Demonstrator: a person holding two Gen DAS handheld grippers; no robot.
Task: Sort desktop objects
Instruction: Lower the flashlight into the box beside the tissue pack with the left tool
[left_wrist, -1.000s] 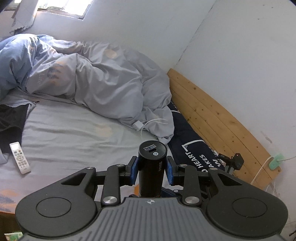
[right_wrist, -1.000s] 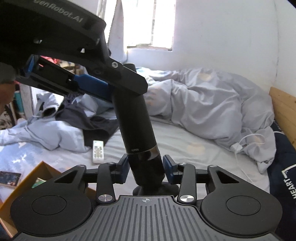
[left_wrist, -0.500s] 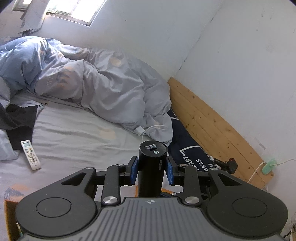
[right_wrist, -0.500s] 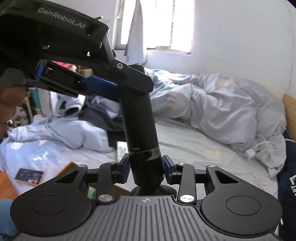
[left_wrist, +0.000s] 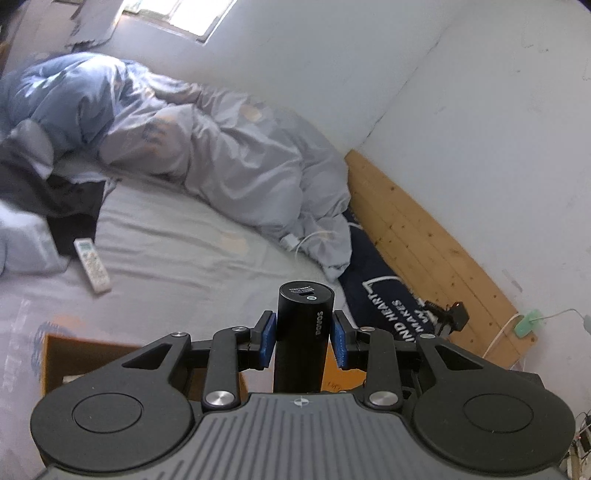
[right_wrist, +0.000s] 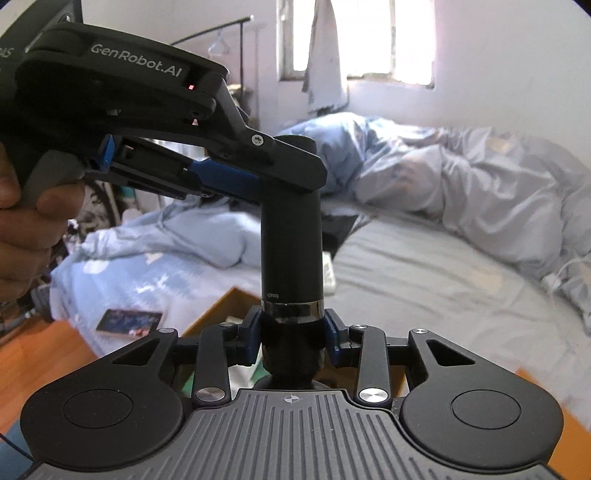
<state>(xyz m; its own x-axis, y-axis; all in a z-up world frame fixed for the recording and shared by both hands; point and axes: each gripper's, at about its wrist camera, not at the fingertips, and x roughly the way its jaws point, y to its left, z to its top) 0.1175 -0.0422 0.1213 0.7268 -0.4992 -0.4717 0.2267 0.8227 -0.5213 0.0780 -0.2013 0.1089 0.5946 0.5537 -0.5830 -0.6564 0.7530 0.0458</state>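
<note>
A tall black cylinder with a silver ring stands upright in the air, held at both ends. My left gripper is shut on its upper part; in the right wrist view the left gripper clamps the top of the cylinder from the left. My right gripper is shut on the cylinder's lower part just below the silver ring. An open cardboard box sits below, and shows in the right wrist view too.
A bed with grey sheet and rumpled duvet lies ahead. A white remote, a white charger cable, a dark pillow and a wooden headboard are there. A small card lies at left.
Both grippers, still holding the cylinder, have moved back and up over the cardboard box; more of the box and orange surface shows now. The grips are unchanged.
</note>
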